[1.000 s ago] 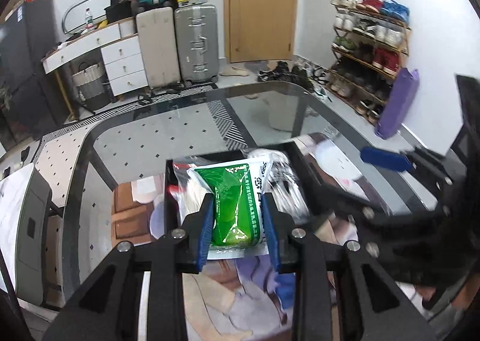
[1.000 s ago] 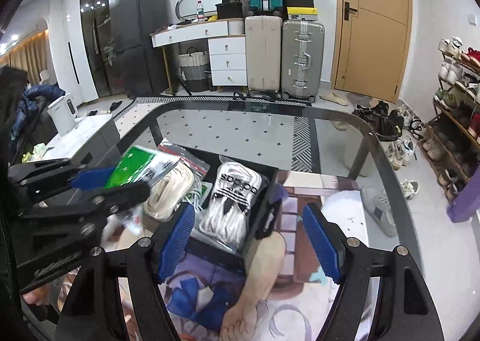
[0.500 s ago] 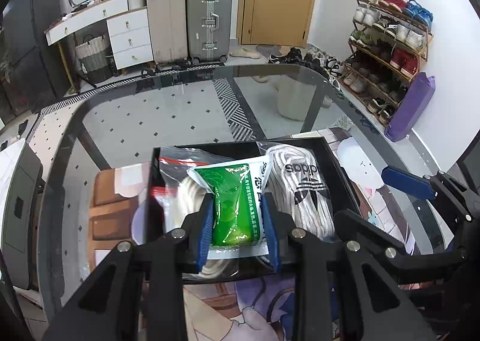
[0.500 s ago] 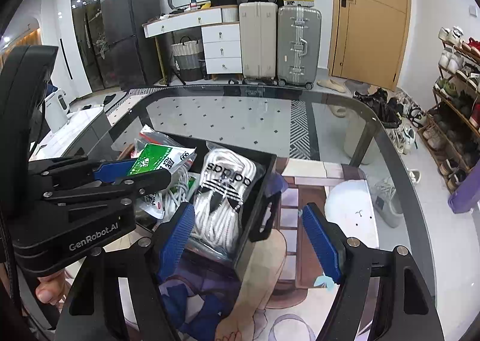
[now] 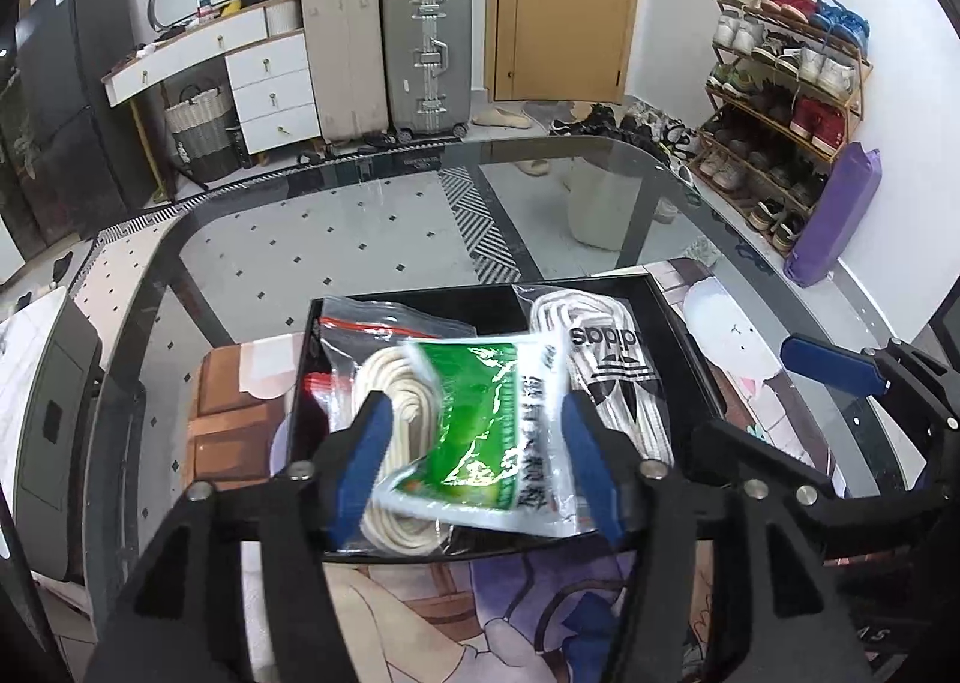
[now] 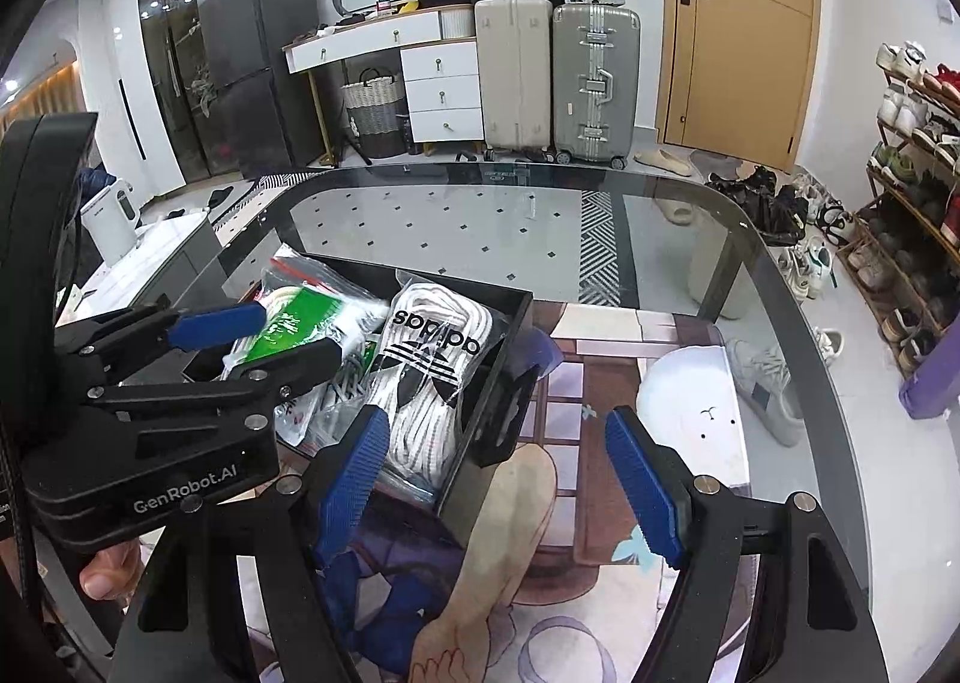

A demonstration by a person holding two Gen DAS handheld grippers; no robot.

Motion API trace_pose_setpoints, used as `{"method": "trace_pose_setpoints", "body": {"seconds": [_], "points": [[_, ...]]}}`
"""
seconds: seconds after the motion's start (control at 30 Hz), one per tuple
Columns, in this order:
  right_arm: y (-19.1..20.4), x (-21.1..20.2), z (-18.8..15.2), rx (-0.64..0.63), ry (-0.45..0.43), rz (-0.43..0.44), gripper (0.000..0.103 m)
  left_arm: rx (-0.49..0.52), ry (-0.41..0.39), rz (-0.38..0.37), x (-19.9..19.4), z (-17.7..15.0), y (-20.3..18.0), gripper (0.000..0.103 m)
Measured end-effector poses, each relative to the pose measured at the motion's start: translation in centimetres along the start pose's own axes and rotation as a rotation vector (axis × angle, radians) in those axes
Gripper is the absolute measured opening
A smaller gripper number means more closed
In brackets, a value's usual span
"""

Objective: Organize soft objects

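A black tray (image 5: 678, 323) sits on the glass table and holds bagged soft items. A green-and-white packet (image 5: 486, 431) lies blurred and tilted over a bag of cream rope (image 5: 396, 419), beside an adidas bag of white laces (image 5: 612, 377). My left gripper (image 5: 474, 455) is open, its blue pads apart on either side of the packet. My right gripper (image 6: 498, 479) is open and empty over the tray's near right corner (image 6: 510, 377); the packet (image 6: 294, 323) and laces (image 6: 432, 365) show there too.
A printed mat (image 6: 600, 503) covers the near part of the glass table (image 5: 360, 239). Suitcases (image 5: 384, 53), a white dresser (image 5: 240, 77) and a door stand behind. A shoe rack (image 5: 780, 101) is at the right.
My left gripper opened and let go of the green packet, which dropped tilted onto the bags in the tray. My right gripper stayed open and barely moved.
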State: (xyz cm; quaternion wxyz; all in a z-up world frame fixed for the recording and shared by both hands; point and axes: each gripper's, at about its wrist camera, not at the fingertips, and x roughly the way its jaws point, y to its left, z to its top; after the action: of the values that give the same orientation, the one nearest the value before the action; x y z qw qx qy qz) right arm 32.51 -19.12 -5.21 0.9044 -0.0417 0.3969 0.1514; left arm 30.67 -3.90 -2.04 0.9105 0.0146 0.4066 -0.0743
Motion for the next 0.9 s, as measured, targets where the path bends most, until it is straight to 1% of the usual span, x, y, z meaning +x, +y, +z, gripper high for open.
{"method": "trace_pose_setpoints", "body": {"seconds": [0.13, 0.17, 0.2, 0.67, 0.9], "points": [[-0.18, 0.01, 0.14, 0.009, 0.001, 0.0, 0.076, 0.005, -0.01, 0.022, 0.02, -0.31, 0.13, 0.073], [-0.14, -0.05, 0.12, 0.01, 0.001, 0.0, 0.076, 0.004, -0.012, 0.031, 0.04, -0.34, 0.25, 0.078], [-0.12, -0.05, 0.13, 0.01, 0.001, 0.001, 0.076, 0.003, -0.014, 0.039, 0.08, -0.29, 0.28, 0.08], [0.31, -0.28, 0.05, -0.003, 0.0, 0.013, 0.076, 0.002, -0.059, 0.081, -0.89, -0.34, 0.66, 0.083], [0.41, -0.25, 0.02, -0.004, 0.001, 0.017, 0.076, 0.0, -0.063, 0.081, -0.9, -0.4, 0.78, 0.083]]}}
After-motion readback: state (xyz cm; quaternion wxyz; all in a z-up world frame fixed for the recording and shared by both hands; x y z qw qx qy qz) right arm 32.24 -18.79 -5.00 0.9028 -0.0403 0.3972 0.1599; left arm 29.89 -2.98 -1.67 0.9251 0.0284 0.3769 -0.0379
